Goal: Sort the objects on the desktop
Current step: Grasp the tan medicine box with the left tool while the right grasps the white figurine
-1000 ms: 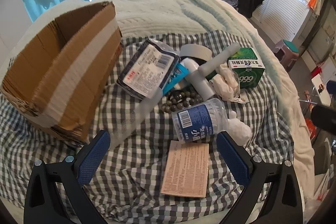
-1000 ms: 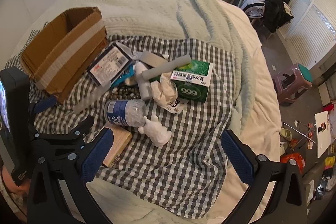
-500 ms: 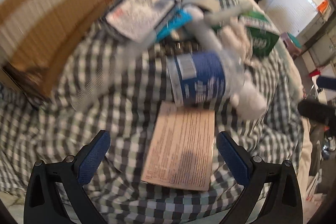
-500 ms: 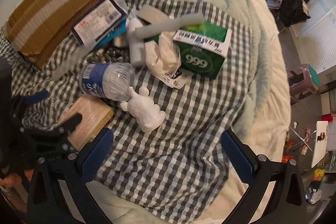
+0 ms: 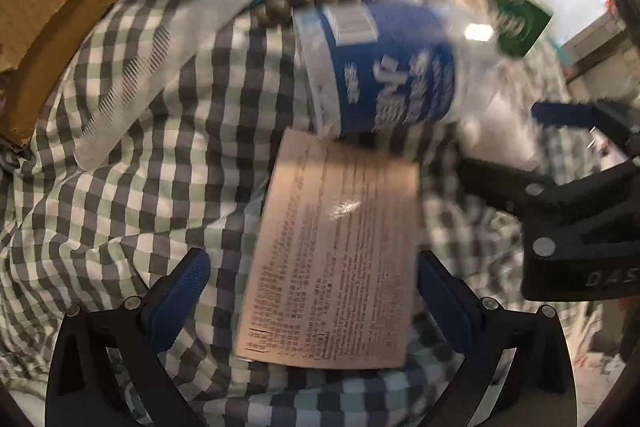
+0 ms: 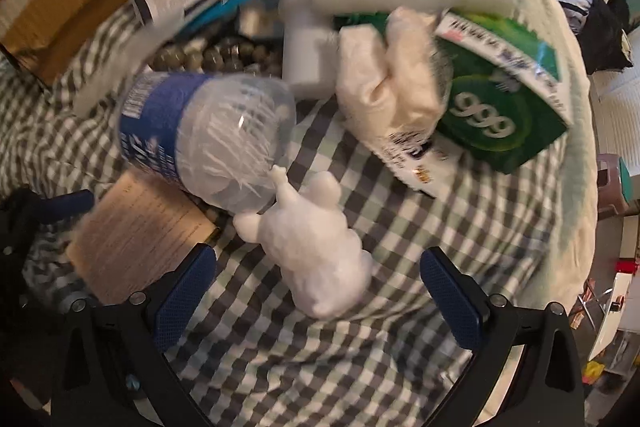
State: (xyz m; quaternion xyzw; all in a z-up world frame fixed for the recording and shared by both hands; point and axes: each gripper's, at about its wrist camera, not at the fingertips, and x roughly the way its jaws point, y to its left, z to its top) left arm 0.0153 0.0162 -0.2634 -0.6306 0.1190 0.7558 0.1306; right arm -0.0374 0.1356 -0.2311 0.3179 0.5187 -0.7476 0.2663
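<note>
Clutter sits heaped on a checked cloth (image 5: 120, 155) over a bed. Left wrist view: left tongs (image 5: 312, 291) gape wide and empty, straddling a tan booklet (image 5: 332, 259) that lies flat, its far edge under a bottle (image 5: 384, 67); a cardboard box (image 5: 52, 7) stands far left.

Right wrist view: right tongs (image 6: 318, 287) spread wide, empty, around a white figurine (image 6: 316, 251) touching the bottle's base. Bare cloth to the right gives working room.
</note>
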